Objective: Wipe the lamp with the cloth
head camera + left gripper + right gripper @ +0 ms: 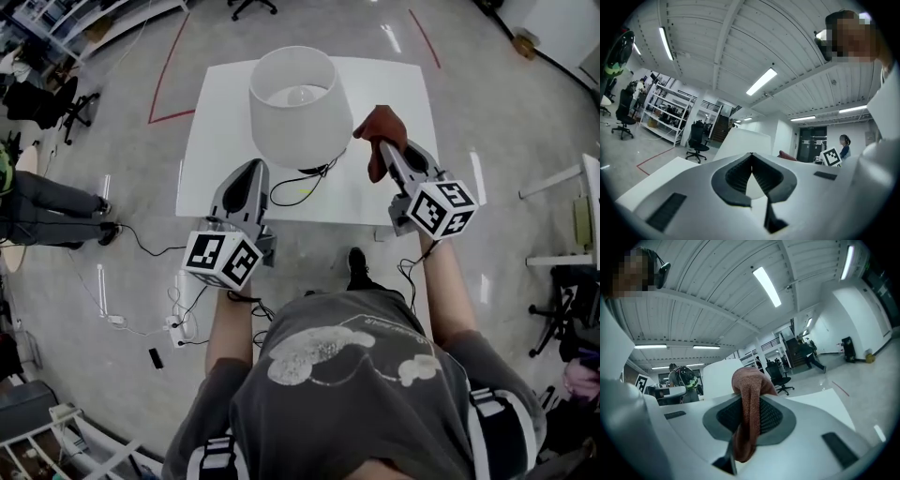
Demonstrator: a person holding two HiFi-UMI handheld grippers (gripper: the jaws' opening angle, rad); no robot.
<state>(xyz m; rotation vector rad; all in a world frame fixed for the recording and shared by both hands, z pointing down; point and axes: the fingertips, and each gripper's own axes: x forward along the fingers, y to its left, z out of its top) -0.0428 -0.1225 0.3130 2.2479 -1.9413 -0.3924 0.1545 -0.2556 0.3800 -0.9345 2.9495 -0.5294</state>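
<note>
A lamp with a white drum shade (293, 101) stands on the white table (394, 89), its bulb visible from above. My right gripper (384, 145) is shut on a reddish-brown cloth (380, 131), held just right of the shade; the cloth (747, 401) hangs between the jaws in the right gripper view, with the shade (723, 373) behind it. My left gripper (251, 178) sits at the table's near edge, left of the lamp base, shut with nothing in it. The shade (743, 140) rises beyond its closed tips in the left gripper view.
The lamp's black cord (298, 187) loops on the table by the base and runs off the near edge. Office chairs (80, 103) and shelving stand at the left; a person's legs (47, 211) are at the far left. Red tape (173, 70) marks the floor.
</note>
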